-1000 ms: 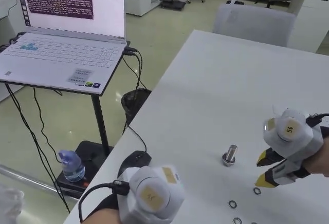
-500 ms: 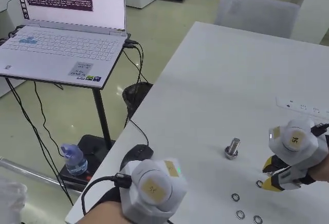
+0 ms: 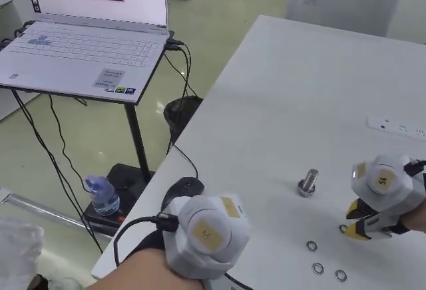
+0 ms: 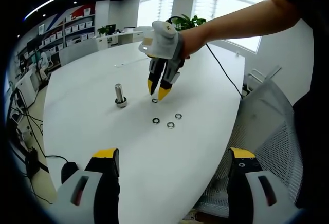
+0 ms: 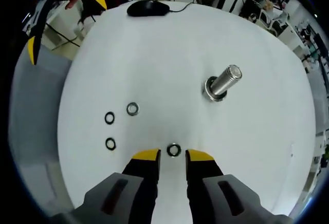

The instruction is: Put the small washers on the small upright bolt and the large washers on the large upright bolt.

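One upright steel bolt (image 3: 307, 182) (image 5: 221, 82) (image 4: 120, 95) stands on the white table (image 3: 279, 104). Several small washers lie near it: one (image 3: 311, 245), a second (image 3: 318, 269) and a third (image 3: 341, 275) in a loose group. Another washer (image 5: 174, 149) (image 4: 154, 100) lies flat on the table between the yellow tips of my right gripper (image 5: 172, 157) (image 3: 354, 223), which is open with a narrow gap and held low over it. My left gripper (image 4: 172, 157) (image 3: 206, 237) stays back at the table's near edge, jaws wide open and holding nothing.
A black mouse (image 5: 148, 8) (image 3: 186, 187) with its cable lies at the table's left edge. A laptop (image 3: 86, 44) on a stand is off the table to the left. A white power strip (image 3: 399, 129) lies far right, and a grey chair (image 3: 343, 4) stands behind the table.
My right gripper has come down to the table and its tips now flank a washer. The left gripper stayed put. The head camera tilted, shifting the whole picture.
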